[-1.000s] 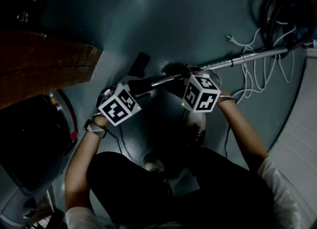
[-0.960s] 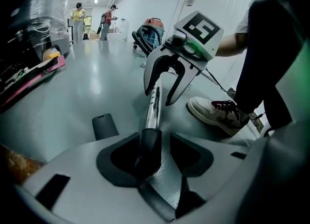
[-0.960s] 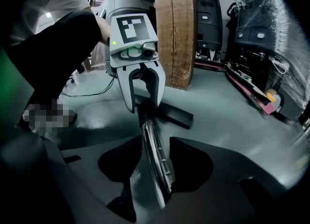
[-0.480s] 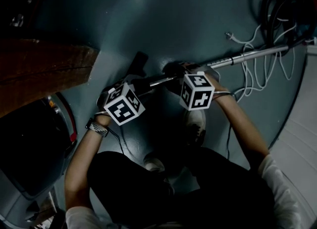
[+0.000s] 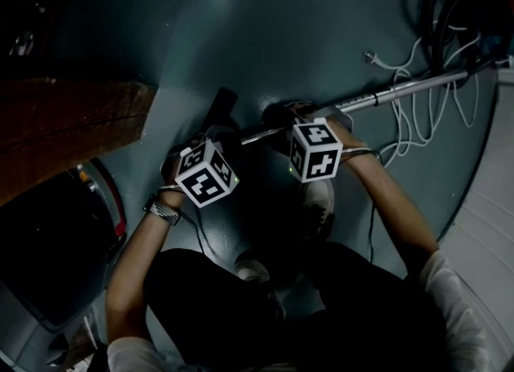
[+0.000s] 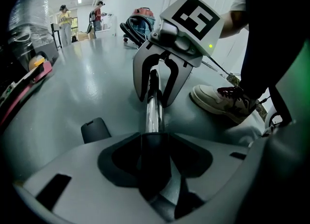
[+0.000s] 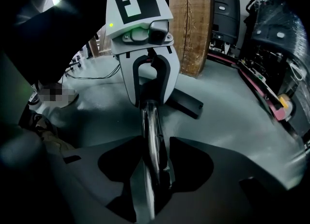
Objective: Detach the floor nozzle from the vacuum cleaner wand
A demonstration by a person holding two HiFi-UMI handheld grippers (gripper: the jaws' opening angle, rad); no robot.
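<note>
The floor nozzle (image 5: 224, 105) lies on the floor (image 5: 321, 25), seemingly not yet off the wand (image 5: 401, 89) that runs between our hands. The fingers of our left gripper (image 7: 151, 99) have just been closing and pinch the black collar (image 6: 154, 160). The right gripper (image 6: 155, 97) pinches the wand itself. We'd pull straight along it, without bending. Only the head view shows the coiled hose (image 5: 450, 9) beyond.

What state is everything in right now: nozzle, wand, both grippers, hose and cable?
floor nozzle: on the floor, apparently not yet detached from the wand.
wand: chrome tube, running into the nozzle's dark neck.
left gripper: fingers have just been closing, now pressing the dark neck.
right gripper: fingers shut on the wand.
hose: coiled on the floor.
white cable: unplugged, loose on the floor.
</note>
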